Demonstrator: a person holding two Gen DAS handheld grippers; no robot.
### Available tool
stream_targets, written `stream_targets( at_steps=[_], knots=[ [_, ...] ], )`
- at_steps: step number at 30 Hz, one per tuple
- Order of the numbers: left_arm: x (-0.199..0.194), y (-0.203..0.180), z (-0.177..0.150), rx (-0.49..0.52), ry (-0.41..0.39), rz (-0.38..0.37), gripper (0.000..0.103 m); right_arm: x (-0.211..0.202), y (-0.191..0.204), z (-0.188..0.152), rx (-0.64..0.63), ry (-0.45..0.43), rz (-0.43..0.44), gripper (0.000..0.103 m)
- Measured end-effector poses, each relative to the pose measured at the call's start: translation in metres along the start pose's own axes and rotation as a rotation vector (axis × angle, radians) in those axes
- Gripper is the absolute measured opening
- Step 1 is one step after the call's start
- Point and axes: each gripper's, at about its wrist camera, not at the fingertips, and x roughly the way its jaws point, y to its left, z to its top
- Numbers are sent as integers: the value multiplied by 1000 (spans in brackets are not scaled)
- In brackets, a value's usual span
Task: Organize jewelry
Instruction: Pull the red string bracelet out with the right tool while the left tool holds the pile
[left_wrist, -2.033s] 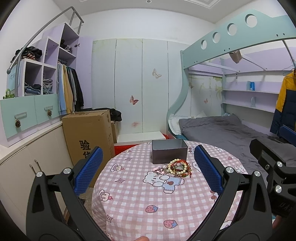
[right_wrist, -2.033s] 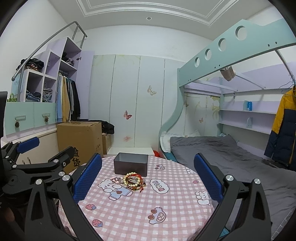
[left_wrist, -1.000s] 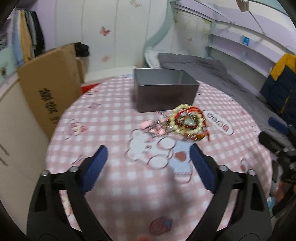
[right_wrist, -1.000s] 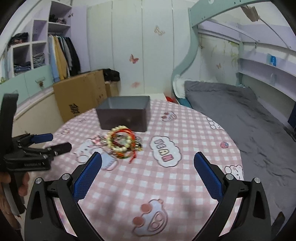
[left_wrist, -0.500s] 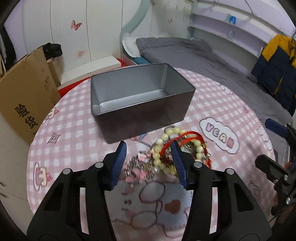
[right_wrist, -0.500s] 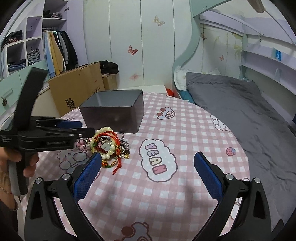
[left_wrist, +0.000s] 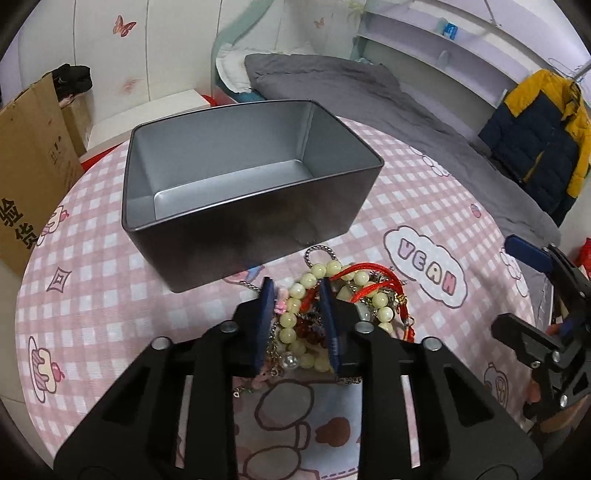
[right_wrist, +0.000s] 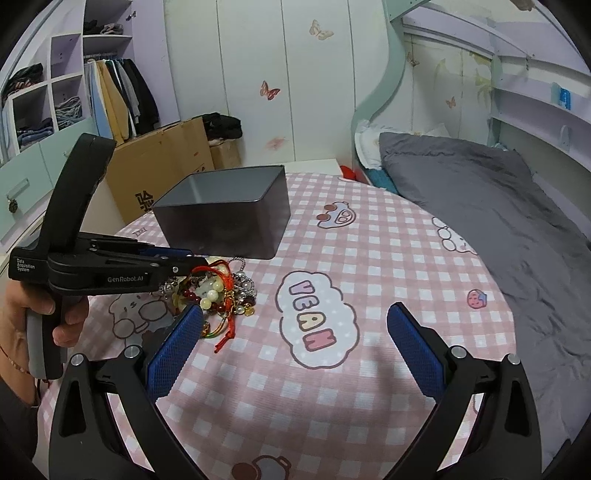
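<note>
A tangle of jewelry (left_wrist: 369, 291) lies on the pink checked tablecloth (left_wrist: 406, 206), just in front of an empty grey tin box (left_wrist: 251, 221). It holds pale bead bracelets, red cords and silver chains. My left gripper (left_wrist: 295, 291) points down into the pile, and its jaws are closing with pale beads and red cord pinched between the blue pads. In the right wrist view the left gripper (right_wrist: 188, 264) reaches in from the left onto the jewelry (right_wrist: 218, 291), near the tin box (right_wrist: 221, 229). My right gripper (right_wrist: 295, 312) hovers open over the cloth, right of the pile, holding nothing.
A person's hand (right_wrist: 22, 314) holds the left gripper's handle. A cardboard box (right_wrist: 166, 155) stands behind the round table on the left, and a grey bed (right_wrist: 480, 184) on the right. A yellow and navy jacket (left_wrist: 535, 129) hangs far right. The right gripper (left_wrist: 546, 295) shows at the picture's edge.
My left gripper came forward and down onto the jewelry pile, and its jaws went from wide apart to nearly together around the beads. The right gripper drew a little closer to the table.
</note>
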Motion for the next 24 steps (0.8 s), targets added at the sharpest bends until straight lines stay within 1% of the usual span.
stream_targets(
  at_steps=[1, 2, 6, 8, 9, 10, 11, 12, 13, 14, 16, 17, 19, 20, 21, 22, 23, 24],
  knots=[
    [-2, 0, -1, 5, -4, 5, 8, 1, 0, 0, 0, 3, 7, 96],
    [-3, 1, -1, 8, -4, 12, 8, 3, 0, 1, 1, 11, 17, 96],
    [-13, 4, -11, 6, -4, -3, 7, 15, 5, 3, -15, 62, 44, 93],
    [-17, 5, -15, 2, -6, -15, 7, 21, 9, 3, -31, 88, 63, 84],
    [-20, 6, -19, 1, -9, -15, 7, 27, 13, 3, -34, 113, 85, 82],
    [-22, 6, -21, 0, -15, -16, 7, 33, 16, 3, -39, 134, 101, 77],
    [-26, 8, -23, -13, -29, -16, 7, 38, 19, 3, -46, 152, 117, 71],
    [-30, 10, -24, -29, -45, -13, 7, 44, 21, 2, -48, 168, 130, 69],
    [-33, 12, -24, -36, -52, -11, 7, 52, 23, 2, -50, 196, 133, 63],
    [-37, 14, -25, -46, -62, -6, 7, 54, 24, 2, -52, 207, 131, 59],
    [-42, 15, -26, -50, -71, -3, 8, 60, 27, 1, -55, 224, 147, 55],
    [-44, 16, -27, -51, -73, -6, 8, 62, 27, 2, -51, 226, 154, 48],
    [-48, 17, -28, -55, -77, -4, 8, 64, 28, 4, -55, 234, 171, 36],
    [-48, 16, -28, -57, -79, -9, 8, 67, 29, 5, -57, 243, 176, 36],
    [-49, 17, -28, -62, -80, -16, 14, 68, 29, 6, -59, 247, 177, 36],
    [-50, 16, -29, -63, -80, -18, 30, 69, 29, 7, -64, 251, 176, 31],
    [-52, 17, -30, -68, -88, -13, 44, 68, 30, 8, -69, 255, 176, 20],
    [-55, 17, -31, -74, -106, -8, 63, 68, 31, 8, -82, 261, 181, 13]
  ],
)
